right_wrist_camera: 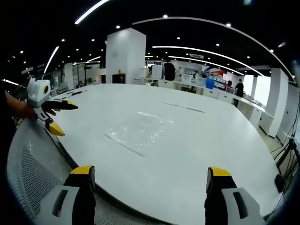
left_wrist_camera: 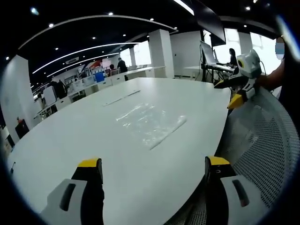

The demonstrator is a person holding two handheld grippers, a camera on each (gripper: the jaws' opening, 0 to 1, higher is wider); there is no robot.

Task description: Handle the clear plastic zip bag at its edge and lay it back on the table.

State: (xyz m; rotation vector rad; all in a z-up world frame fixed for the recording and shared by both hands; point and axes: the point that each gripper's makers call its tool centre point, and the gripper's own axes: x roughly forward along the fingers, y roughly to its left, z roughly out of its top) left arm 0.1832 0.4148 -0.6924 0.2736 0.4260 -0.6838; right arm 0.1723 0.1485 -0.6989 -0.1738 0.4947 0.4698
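Presently the clear zip bag [left_wrist_camera: 149,123] lies flat on the white table [left_wrist_camera: 70,136], apart from both tools. The left gripper [left_wrist_camera: 154,169] and right gripper [right_wrist_camera: 149,177] stand spread, empty. Its edges read faintly; a pinch may skid off the film or crumple it.

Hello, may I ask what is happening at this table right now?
A person holds two yellow-tipped grippers above a large white table. A clear plastic zip bag lies flat on it, untouched. The left gripper and the right gripper are both open, back from the bag, near the table's edge beside a white mesh chair. Nothing is gripped yet.
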